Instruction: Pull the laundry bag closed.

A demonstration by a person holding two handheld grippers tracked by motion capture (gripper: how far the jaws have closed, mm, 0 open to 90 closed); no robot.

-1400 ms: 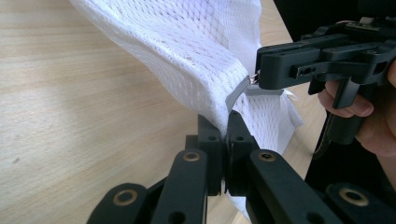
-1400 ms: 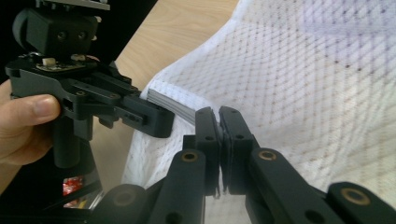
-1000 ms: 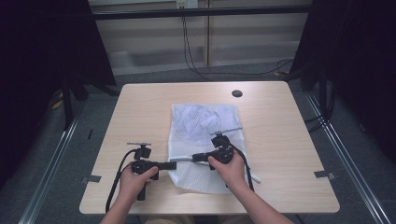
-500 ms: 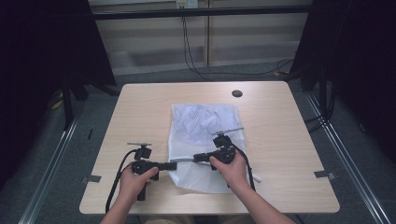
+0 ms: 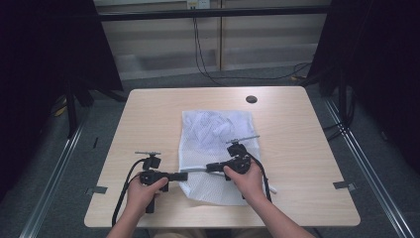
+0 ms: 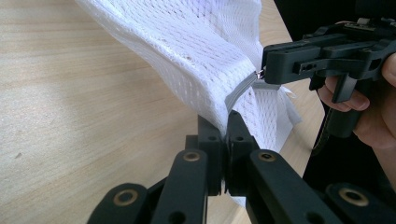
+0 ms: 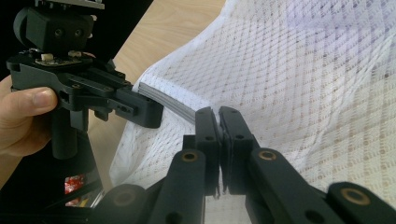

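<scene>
Lying on the table (image 5: pixel 148 114), near edge lifted: white mesh bag (image 5: pixel 213 144). Clamping its zipper end, left gripper (image 6: pixel 227 122); pinching the zipper pull, right gripper (image 7: pixel 218 113), both closed. Running between the two tips, the grey zipper (image 7: pixel 168 106), right gripper nearer the pull.

The table (image 5: pixel 148 124) has a light wood-grain top with rounded corners and 1 dark round grommet (image 5: pixel 251 99) near its far edge. Grey carpet (image 5: pixel 64 188) covers the floor around it. 2 metal rails (image 5: pixel 369 168) run along the floor, 1 on each side of the table. Black curtains (image 5: pixel 44 49) hang at left and right. The far wall (image 5: pixel 158 34) is pale and panelled, crossed by a dark horizontal bar (image 5: pixel 213 13). Black cables (image 5: pixel 200 54) hang down this wall and trail across the floor. Lighting is even and dim.
</scene>
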